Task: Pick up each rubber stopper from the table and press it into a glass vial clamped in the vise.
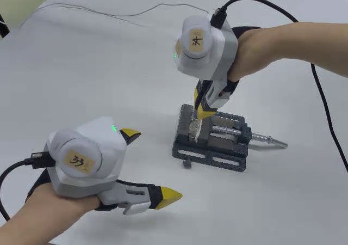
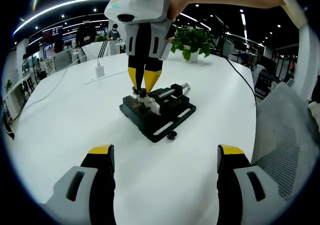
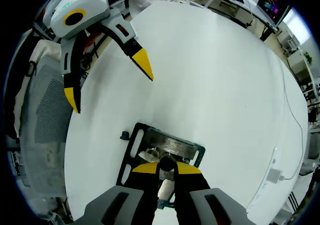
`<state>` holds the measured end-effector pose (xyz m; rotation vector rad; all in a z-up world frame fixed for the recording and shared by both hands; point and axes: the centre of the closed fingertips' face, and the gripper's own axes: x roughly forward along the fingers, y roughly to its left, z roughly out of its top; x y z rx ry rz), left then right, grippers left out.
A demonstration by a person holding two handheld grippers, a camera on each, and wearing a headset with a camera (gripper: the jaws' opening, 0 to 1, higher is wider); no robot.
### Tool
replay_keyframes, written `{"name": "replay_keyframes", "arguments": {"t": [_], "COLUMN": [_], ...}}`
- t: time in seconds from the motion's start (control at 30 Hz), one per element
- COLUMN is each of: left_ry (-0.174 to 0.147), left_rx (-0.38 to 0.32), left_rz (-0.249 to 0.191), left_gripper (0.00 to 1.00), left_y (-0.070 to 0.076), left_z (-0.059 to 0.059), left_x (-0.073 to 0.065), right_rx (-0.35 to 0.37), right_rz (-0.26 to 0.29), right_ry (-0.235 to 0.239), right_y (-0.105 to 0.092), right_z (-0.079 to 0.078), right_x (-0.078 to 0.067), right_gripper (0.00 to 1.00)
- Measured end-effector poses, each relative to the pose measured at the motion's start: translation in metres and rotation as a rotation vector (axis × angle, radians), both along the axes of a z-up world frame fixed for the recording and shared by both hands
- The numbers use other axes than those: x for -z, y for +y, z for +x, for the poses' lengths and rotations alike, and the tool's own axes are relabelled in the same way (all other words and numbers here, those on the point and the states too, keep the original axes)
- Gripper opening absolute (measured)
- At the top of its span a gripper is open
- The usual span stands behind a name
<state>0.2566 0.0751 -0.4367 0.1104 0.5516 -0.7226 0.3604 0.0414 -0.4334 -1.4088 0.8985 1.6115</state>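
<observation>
A dark vise (image 1: 217, 147) stands on the white table and clamps a glass vial (image 1: 194, 128) at its left end. My right gripper (image 1: 201, 114) points straight down onto that vial. In the right gripper view its jaws are shut on a dark rubber stopper (image 3: 166, 163), just above the vise (image 3: 131, 145) and the glass (image 3: 152, 153). The left gripper view shows the same pinch (image 2: 143, 91) over the vise (image 2: 160, 116). My left gripper (image 1: 152, 164) hovers open and empty at the near left, well away from the vise. A small dark piece (image 1: 186, 165) lies by the vise's front edge.
The vise's screw handle (image 1: 269, 141) sticks out to the right. Thin cables (image 1: 109, 11) run across the far tabletop, and a white adapter (image 2: 100, 71) lies there. A mesh chair (image 2: 285, 130) stands beside the table. A potted plant (image 2: 192, 40) sits at the far edge.
</observation>
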Motion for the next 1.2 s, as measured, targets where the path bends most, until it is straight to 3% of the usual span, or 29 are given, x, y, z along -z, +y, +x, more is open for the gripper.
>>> {"name": "replay_keyframes", "arguments": {"t": [0.43, 0.87, 1.2], "left_ry": [0.003, -0.002, 0.003], "left_rx": [0.000, 0.001, 0.006], "left_rz": [0.002, -0.005, -0.005], "left_gripper": [0.83, 0.82, 0.82], "left_y": [0.001, 0.000, -0.001], "left_z": [0.000, 0.002, 0.002], "left_x": [0.001, -0.001, 0.001], "right_rx": [-0.023, 0.054, 0.059], "right_rz": [0.009, 0.074, 0.079], "right_ry": [-0.006, 0.040, 0.067], "right_y": [-0.002, -0.006, -0.002], "right_z": [-0.004, 0.001, -0.008], "right_x": [-0.004, -0.025, -0.017], "right_gripper": [0.08, 0.06, 0.04]}}
